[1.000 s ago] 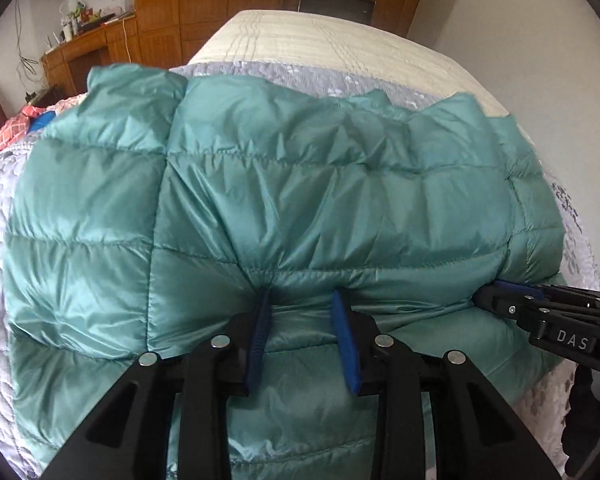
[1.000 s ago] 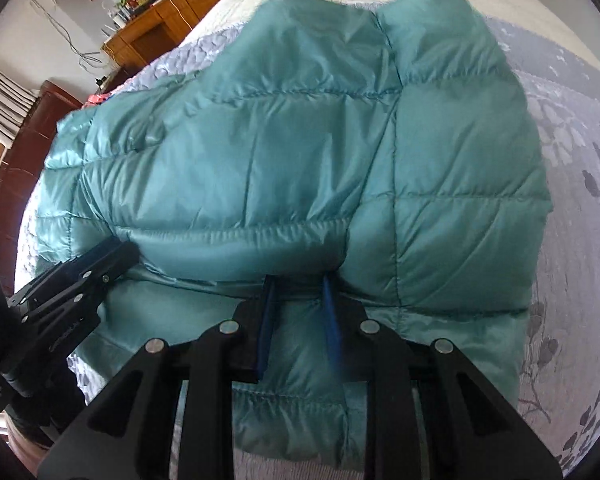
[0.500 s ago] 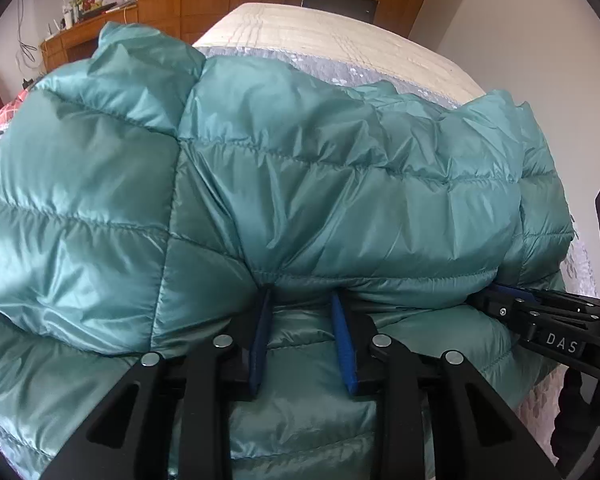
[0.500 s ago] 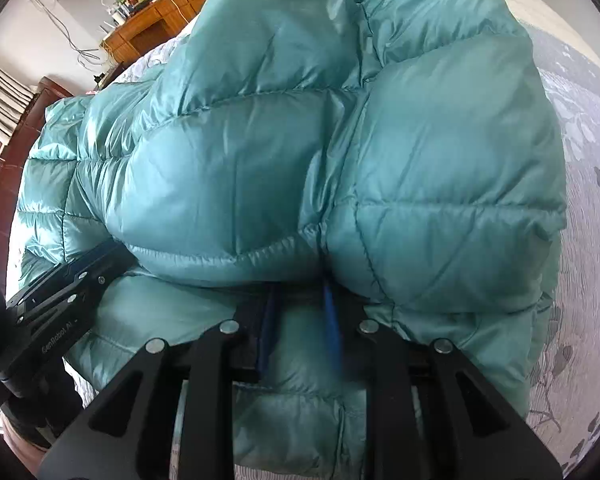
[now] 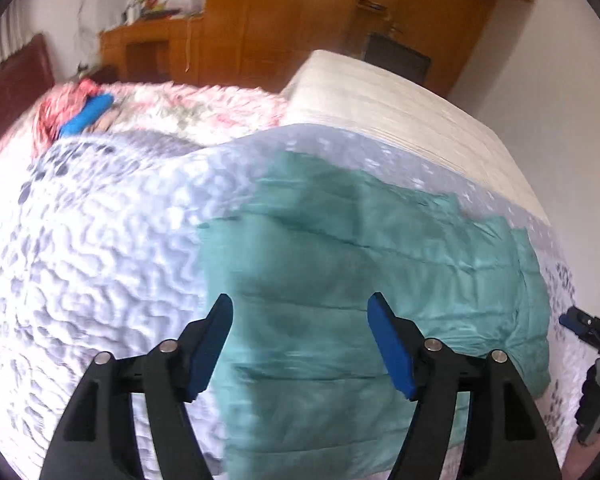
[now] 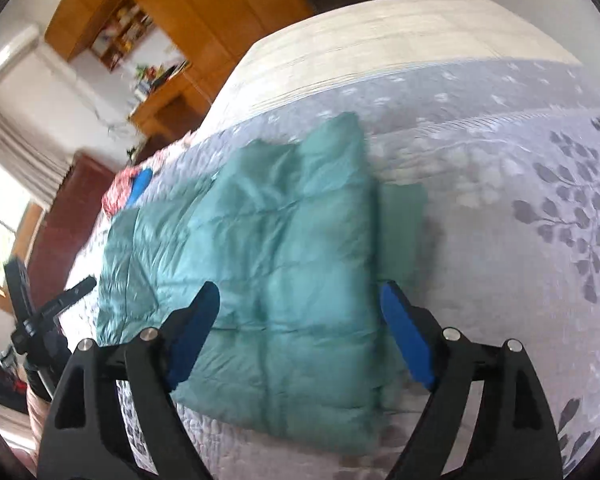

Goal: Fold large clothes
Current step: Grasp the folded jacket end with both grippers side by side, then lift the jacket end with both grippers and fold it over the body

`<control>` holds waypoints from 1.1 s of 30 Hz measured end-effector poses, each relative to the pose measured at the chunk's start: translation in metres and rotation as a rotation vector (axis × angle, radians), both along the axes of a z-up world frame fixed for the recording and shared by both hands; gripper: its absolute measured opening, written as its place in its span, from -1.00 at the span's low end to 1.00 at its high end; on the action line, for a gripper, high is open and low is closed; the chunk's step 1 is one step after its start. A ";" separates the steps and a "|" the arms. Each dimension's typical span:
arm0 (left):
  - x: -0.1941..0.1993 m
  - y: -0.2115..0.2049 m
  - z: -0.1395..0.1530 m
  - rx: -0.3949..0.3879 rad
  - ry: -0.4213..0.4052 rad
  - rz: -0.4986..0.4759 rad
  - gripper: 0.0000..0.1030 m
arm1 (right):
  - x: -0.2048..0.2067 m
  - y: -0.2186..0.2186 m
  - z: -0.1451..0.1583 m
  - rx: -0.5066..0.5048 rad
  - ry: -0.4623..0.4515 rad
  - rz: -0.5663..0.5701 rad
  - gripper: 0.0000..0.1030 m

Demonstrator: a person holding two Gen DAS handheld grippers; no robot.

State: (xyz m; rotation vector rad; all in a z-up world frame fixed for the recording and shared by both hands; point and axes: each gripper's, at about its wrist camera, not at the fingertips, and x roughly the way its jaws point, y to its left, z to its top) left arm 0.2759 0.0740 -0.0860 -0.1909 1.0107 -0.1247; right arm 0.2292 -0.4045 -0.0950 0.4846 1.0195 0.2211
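A teal quilted down jacket (image 5: 372, 280) lies folded into a flat rectangle on the grey-white patterned bedspread (image 5: 100, 280). In the right wrist view the jacket (image 6: 280, 264) fills the middle of the frame. My left gripper (image 5: 300, 312) hovers above the jacket's near left part, jaws opening, nothing between the blue pads. My right gripper (image 6: 300, 296) hangs over the jacket's near right part, jaws also opening and empty. Each gripper shows at the edge of the other's view: the right gripper (image 5: 592, 332), the left gripper (image 6: 52, 308).
A cream mattress cover (image 5: 400, 116) lies beyond the bedspread. A pink floral blanket (image 5: 172, 108) with a blue item (image 5: 86, 116) sits at the far left by the dark headboard (image 5: 12, 92). Wooden cabinets (image 5: 300, 12) and a desk stand behind.
Both grippers let go of the jacket's fold, opened wide and pulled back and up. The jacket dropped from a raised bulge to a flat folded rectangle on the bed.
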 end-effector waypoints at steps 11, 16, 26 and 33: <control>0.012 0.043 -0.044 -0.168 0.110 0.001 0.50 | 0.040 -0.019 -0.060 0.208 0.097 0.060 0.75; 0.022 0.060 -0.068 -0.259 0.157 0.022 0.57 | 0.049 -0.022 -0.074 0.268 0.111 0.072 0.78; 0.043 0.053 -0.104 -0.458 0.209 -0.022 0.73 | 0.051 -0.022 -0.089 0.364 0.103 0.101 0.78; 0.045 0.046 -0.099 -0.508 0.190 -0.049 -0.30 | 0.048 -0.017 -0.088 0.376 0.106 0.120 0.09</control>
